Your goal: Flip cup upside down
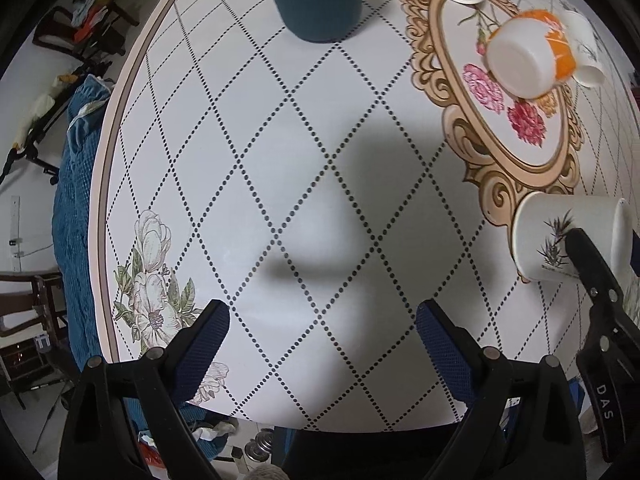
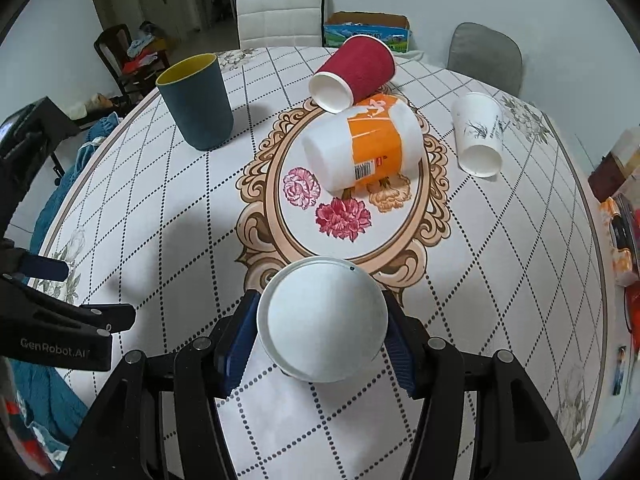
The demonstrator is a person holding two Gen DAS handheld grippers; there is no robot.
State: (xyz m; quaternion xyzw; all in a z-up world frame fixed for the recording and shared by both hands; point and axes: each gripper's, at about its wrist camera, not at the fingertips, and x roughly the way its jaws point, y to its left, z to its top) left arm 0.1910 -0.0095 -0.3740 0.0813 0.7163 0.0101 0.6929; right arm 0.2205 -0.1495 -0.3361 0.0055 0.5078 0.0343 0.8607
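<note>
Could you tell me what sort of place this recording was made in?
Most likely a home dining room: a round table with a flowered cloth, chairs around it, and cups set out.

Right gripper (image 2: 322,336) has both blue-padded fingers (image 2: 236,348) pressed against a white cup (image 2: 322,320), apparently lifted. Left gripper (image 1: 322,332) hangs spread wide, nothing between its pads.

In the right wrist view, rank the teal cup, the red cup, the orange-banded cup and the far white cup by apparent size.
1. Orange-banded cup
2. Teal cup
3. Red cup, only slightly smaller than the teal; distance makes that unsure
4. Far white cup
</note>
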